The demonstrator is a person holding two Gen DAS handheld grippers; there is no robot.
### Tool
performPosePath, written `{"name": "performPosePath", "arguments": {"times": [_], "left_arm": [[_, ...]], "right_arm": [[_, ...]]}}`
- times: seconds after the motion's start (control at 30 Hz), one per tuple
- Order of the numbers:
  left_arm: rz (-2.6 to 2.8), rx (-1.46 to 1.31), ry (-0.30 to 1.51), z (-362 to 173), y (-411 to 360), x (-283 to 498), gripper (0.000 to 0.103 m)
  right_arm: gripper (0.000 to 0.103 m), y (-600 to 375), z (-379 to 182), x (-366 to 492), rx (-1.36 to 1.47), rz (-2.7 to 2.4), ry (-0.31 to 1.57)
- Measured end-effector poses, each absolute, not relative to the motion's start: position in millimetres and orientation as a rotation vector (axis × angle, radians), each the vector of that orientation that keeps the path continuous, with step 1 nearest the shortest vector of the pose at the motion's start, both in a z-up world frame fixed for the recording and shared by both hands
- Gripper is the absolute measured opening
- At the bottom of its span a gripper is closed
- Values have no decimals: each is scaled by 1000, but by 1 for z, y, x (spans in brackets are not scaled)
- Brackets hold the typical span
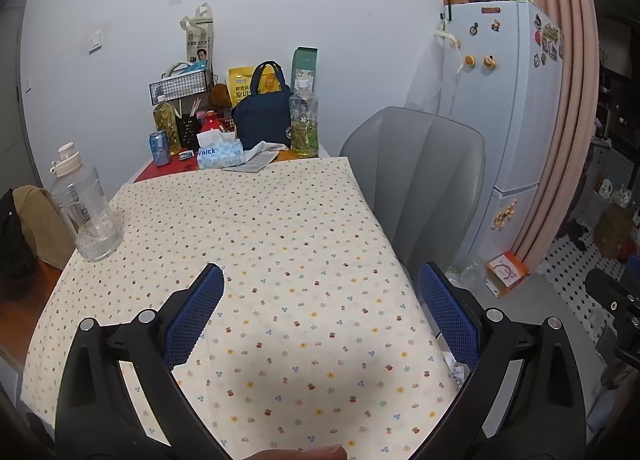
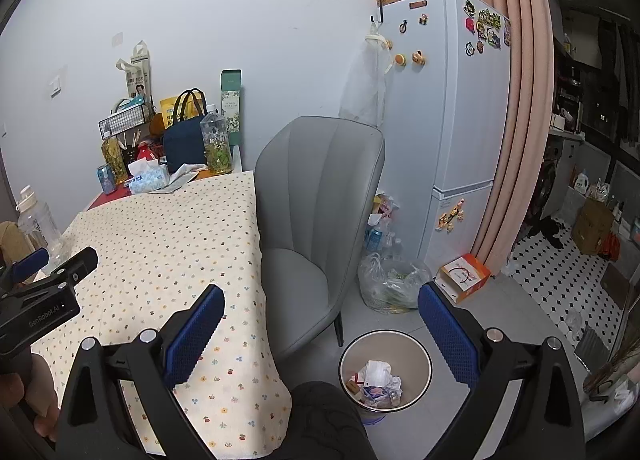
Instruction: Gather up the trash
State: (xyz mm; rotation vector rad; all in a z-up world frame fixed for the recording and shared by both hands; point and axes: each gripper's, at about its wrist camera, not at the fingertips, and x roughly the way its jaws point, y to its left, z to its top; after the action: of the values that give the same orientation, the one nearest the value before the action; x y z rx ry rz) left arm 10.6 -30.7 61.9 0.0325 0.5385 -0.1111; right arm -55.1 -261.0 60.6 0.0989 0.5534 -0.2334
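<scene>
Roughly, by count:
Grippers: two — left gripper (image 1: 320, 280) and right gripper (image 2: 321, 298), jaws of both spread wide, nothing between them.
Trash bin (image 2: 425, 352): one, on the floor beside the grey chair (image 2: 320, 196), crumpled paper and wrappers (image 2: 376, 380) inside.
Counter (image 1: 248, 228): one flowered cloth, bare at the near end.
Bottles: one empty clear bottle (image 1: 84, 212) — far clutter too jumbled to count.
Cut off: bin's near rim hidden by a dark knee (image 2: 324, 420).
</scene>
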Motion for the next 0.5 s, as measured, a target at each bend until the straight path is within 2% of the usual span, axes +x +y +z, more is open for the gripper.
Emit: {"name": "performPosePath", "arguments": {"times": [0.5], "left_arm": [[-102,3,543,59,-22,11,97]], "right_arm": [[95,-253,57,-51,82,-231,560]]}}
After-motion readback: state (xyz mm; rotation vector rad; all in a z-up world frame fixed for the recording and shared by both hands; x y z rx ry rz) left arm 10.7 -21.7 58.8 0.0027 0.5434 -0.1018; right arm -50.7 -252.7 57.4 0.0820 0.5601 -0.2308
